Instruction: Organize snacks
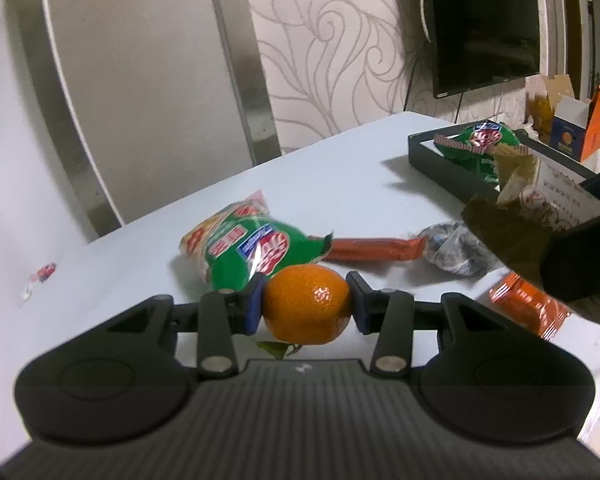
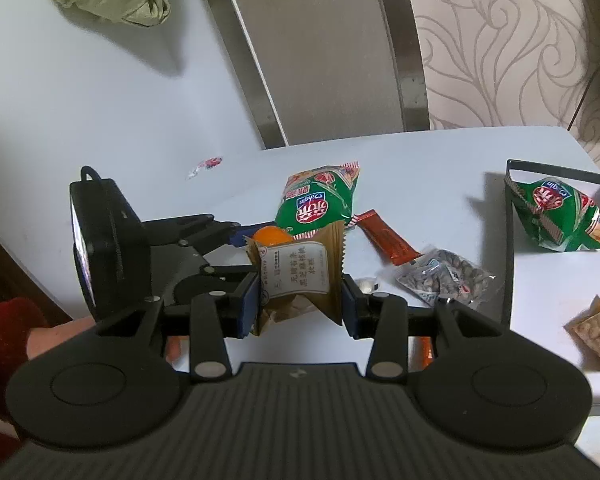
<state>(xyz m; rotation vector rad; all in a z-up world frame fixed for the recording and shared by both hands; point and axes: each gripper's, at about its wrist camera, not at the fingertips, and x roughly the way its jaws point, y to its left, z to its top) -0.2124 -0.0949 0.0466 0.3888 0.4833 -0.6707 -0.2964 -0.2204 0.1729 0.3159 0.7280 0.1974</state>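
Observation:
My left gripper (image 1: 306,306) is shut on an orange mandarin (image 1: 300,316), held above the white table (image 1: 340,184). Right of it, a brown packet (image 1: 516,188) hangs near the black tray (image 1: 428,160). In the right wrist view my right gripper (image 2: 300,300) is shut on that brown packet with a white label (image 2: 300,272). Behind the packet, the left gripper (image 2: 266,240) shows with the mandarin (image 2: 272,235) half hidden. A green snack bag (image 2: 320,200), a red-brown bar (image 2: 388,242) and a clear pack of seeds (image 2: 444,276) lie on the table.
The black tray (image 2: 509,240) at the right holds another green bag (image 2: 556,216) and brown packets (image 2: 596,328). An orange packet (image 1: 528,308) lies near the front edge. A small wrapper (image 2: 206,166) lies far left. A hand in a red sleeve (image 2: 60,336) holds the left gripper.

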